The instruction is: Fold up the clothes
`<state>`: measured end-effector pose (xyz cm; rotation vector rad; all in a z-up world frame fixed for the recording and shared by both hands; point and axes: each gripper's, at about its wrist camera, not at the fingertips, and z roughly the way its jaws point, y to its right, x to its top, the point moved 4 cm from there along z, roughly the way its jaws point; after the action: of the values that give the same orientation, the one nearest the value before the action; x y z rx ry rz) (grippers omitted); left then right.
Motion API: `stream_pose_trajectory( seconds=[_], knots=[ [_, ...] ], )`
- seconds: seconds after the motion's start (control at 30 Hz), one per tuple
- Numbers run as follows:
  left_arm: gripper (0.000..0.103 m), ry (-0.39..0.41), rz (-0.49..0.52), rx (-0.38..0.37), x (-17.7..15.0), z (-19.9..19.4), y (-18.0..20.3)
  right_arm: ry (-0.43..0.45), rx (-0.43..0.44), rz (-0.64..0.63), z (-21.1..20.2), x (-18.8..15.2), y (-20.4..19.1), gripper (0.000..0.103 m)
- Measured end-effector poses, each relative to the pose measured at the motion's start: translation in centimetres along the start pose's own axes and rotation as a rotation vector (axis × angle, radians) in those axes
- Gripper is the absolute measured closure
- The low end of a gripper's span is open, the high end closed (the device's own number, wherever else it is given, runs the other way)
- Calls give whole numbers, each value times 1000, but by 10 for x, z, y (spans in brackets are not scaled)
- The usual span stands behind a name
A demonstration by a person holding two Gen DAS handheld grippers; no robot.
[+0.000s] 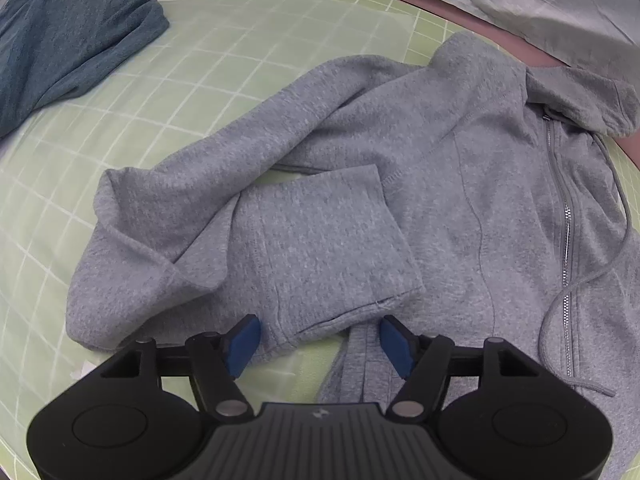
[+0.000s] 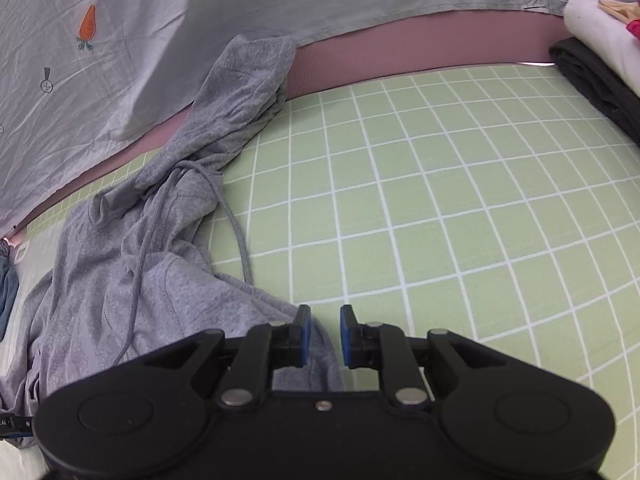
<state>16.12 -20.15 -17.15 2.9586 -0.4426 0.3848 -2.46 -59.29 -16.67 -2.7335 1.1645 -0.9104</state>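
A grey zip-up hoodie (image 1: 460, 184) lies spread on the green grid mat (image 1: 168, 92). One sleeve is folded back across its body, its cuff (image 1: 332, 248) close in front of my left gripper (image 1: 320, 340). The left gripper is open and empty, its blue pads (image 1: 246, 338) either side of the cuff's near edge. In the right wrist view the hoodie (image 2: 132, 264) lies at the left with its hood and drawstring (image 2: 236, 232). My right gripper (image 2: 323, 334) is open with a narrow gap, over the hoodie's near edge, holding nothing.
A dark teal garment (image 1: 68, 40) lies crumpled at the mat's far left. A pale sheet with a carrot print (image 2: 160, 20) borders the mat beyond a pink strip (image 2: 400, 48). Folded dark and white clothes (image 2: 596, 60) are stacked at the far right.
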Motion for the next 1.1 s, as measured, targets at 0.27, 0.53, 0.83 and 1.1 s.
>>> stream_pose_trajectory(
  seconds=[0.27, 0.53, 0.83, 1.1],
  knots=[
    [24, 2, 13, 4, 0, 3, 5, -68, 1, -131, 13, -5, -14, 73],
    [23, 11, 13, -7, 0, 3, 1, 167, -265, -426, -44, -9, -53, 100],
    [19, 16, 22, -5, -1, 3, 2, 303, -422, -317, -119, -15, -50, 98],
    [12, 15, 40, 9, -5, 6, 4, 204, -224, 134, -96, -59, 14, 66]
  ],
)
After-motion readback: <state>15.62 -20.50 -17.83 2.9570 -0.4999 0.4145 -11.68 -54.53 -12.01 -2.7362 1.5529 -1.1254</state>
